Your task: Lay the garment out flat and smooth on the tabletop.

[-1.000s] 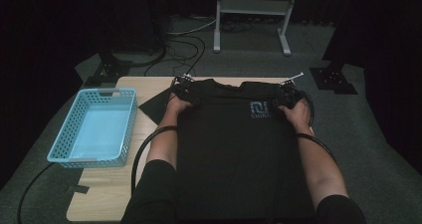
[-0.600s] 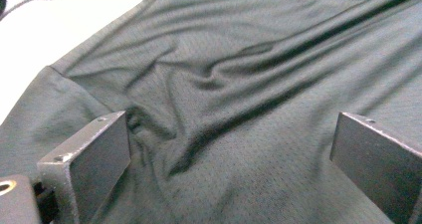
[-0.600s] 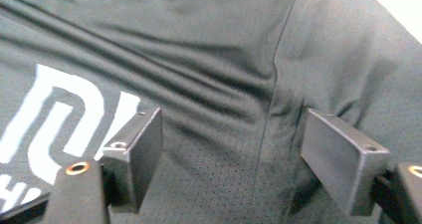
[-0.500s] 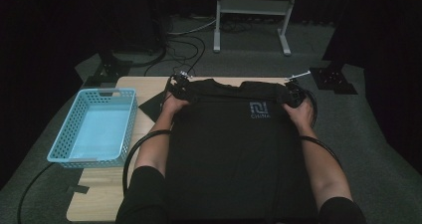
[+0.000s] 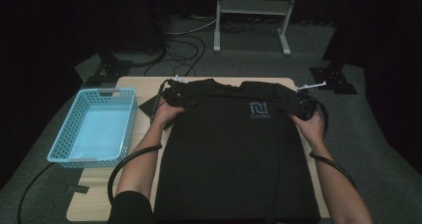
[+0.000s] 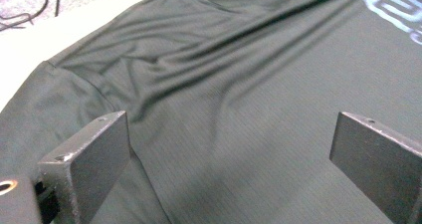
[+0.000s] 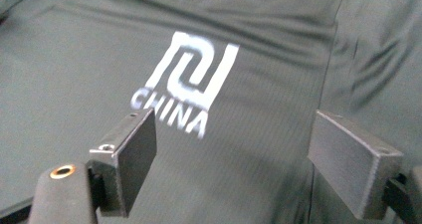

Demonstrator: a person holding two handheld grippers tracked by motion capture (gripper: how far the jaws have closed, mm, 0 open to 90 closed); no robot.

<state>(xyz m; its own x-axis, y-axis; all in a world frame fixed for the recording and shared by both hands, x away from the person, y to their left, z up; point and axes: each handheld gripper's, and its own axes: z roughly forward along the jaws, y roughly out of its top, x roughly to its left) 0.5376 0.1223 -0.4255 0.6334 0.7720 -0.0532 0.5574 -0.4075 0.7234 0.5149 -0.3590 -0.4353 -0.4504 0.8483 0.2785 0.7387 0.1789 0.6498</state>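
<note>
Two grippers, left gripper (image 5: 174,95) and right gripper (image 5: 303,106), now off the black T-shirt's (image 5: 234,154) shoulders, fingers wide with nothing pinched, right ones just reopened; shirt flat on the surface (image 5: 144,84) beside the blue basket (image 5: 74,157), likely ready for folding.

Bare forearms, black grippers, square black fingers (image 6: 84,169) with screws, trailing black cables (image 5: 130,160)

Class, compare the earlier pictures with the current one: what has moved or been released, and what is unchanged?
Both hands drew back from the T-shirt's far edge. The left gripper and right gripper now stand open above the cloth. The shirt stays flat; the blue basket stays put.
</note>
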